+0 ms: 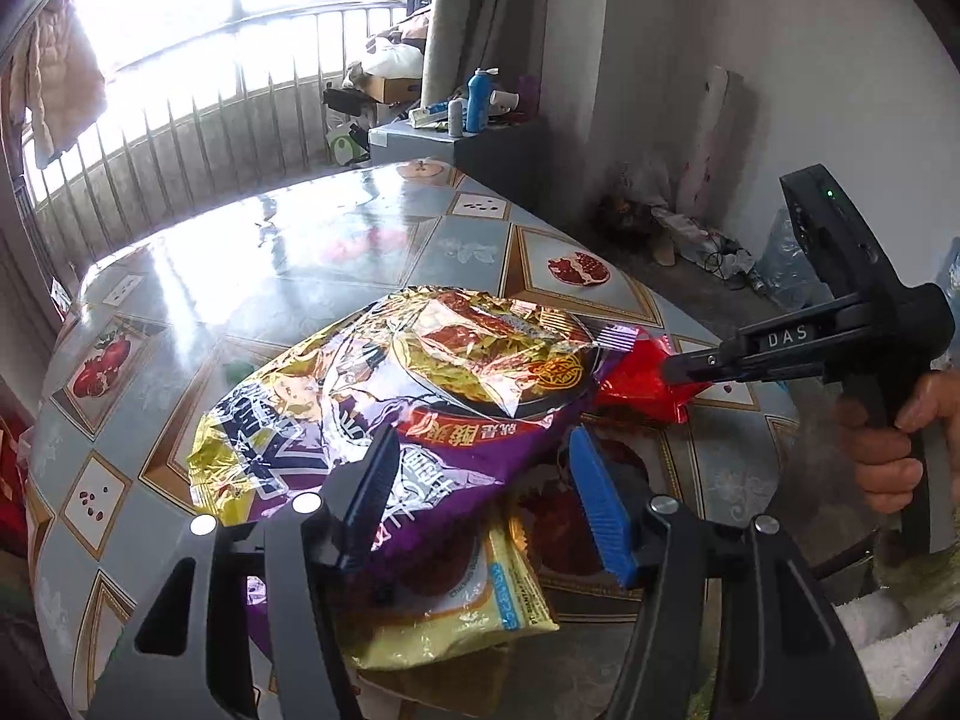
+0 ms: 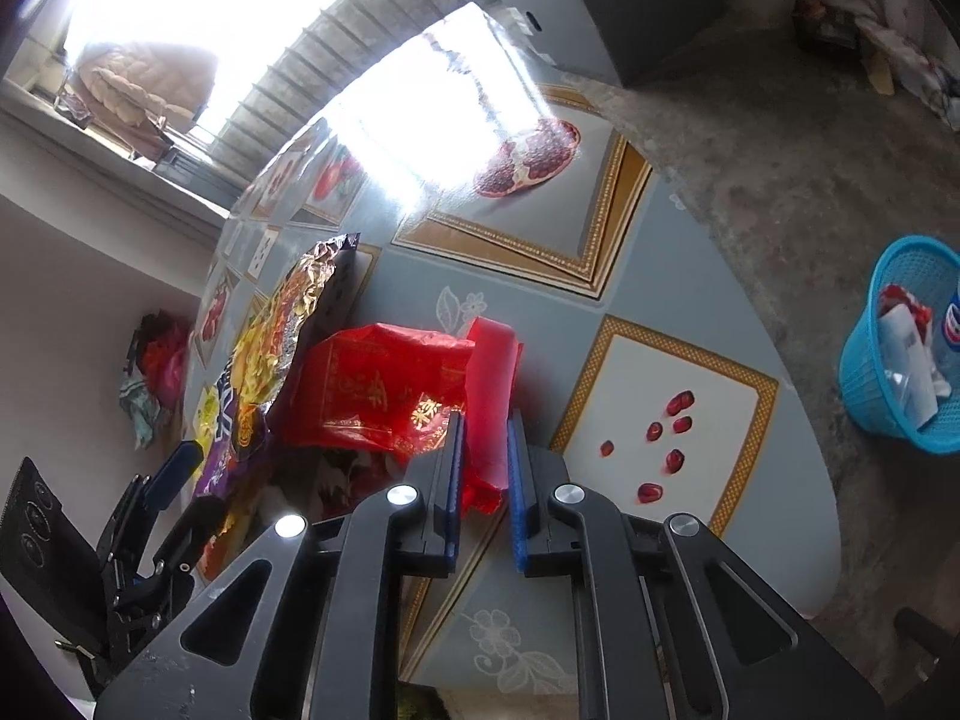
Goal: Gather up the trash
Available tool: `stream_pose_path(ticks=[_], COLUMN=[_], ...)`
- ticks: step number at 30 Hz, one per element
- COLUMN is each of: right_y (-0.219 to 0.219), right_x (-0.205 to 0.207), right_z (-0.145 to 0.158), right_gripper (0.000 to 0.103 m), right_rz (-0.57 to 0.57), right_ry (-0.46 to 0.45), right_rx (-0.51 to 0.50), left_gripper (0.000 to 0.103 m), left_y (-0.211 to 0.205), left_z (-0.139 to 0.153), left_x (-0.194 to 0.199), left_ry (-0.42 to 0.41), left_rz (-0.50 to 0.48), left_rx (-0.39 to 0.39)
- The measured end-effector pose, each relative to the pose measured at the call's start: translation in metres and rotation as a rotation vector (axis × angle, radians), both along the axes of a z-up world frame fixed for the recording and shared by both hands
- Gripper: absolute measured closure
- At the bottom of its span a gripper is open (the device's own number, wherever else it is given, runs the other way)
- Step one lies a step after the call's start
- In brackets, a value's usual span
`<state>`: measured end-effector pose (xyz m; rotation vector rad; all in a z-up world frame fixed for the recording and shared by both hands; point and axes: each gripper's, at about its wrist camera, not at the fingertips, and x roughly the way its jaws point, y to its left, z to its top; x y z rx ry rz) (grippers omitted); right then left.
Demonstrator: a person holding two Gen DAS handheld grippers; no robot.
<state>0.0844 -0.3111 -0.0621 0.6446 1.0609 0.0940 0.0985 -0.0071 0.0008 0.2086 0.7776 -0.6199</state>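
Table point(image 2: 660, 276): fruit-print cover, taken as landmark. Blue basket point(image 2: 894, 372) is seen on the floor beyond its right edge, already holding scraps.

On the table, a large purple-and-gold snack bag point(image 1: 384, 402) is laid near the front edge, over a yellow packet point(image 1: 480, 594). The red wrapper point(image 2: 384, 384) is touching the big bag's right end.

Left gripper point(image 1: 474, 504): fingers spread wide, straddling the big bag's near end, not pressing.

Right gripper point(image 2: 485, 468): fingers drawn narrow, pinched on the red wrapper's upright fold, whose long axis runs along the fingers. The basket is judged nearer to the right hand.
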Motion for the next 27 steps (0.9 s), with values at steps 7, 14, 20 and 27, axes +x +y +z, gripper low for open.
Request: stream_pose_path(ticks=[7, 14, 20, 27], right_y=[-0.005, 0.006, 0.071, 0.085], right_x=[-0.011, -0.026, 0.001, 0.028], right_z=[0.024, 0.06, 0.019, 0.028], right_gripper=[0.061, 0.06, 0.06, 0.068], right_rz=[-0.03, 0.034, 0.19, 0.179], right_ry=[-0.067, -0.283, -0.128, -0.16], right_rx=[-0.089, 0.071, 0.222, 0.261], left_gripper=[0.045, 0.046, 0.07, 0.084], left_y=[0.031, 0.079, 0.091, 0.088], left_z=[0.01, 0.009, -0.021, -0.052], left_x=[0.011, 0.032, 0.047, 0.049], left_ry=[0.031, 0.033, 0.126, 0.214], left_rz=[0.09, 0.265, 0.297, 0.261], left_rx=[-0.081, -0.098, -0.094, -0.07])
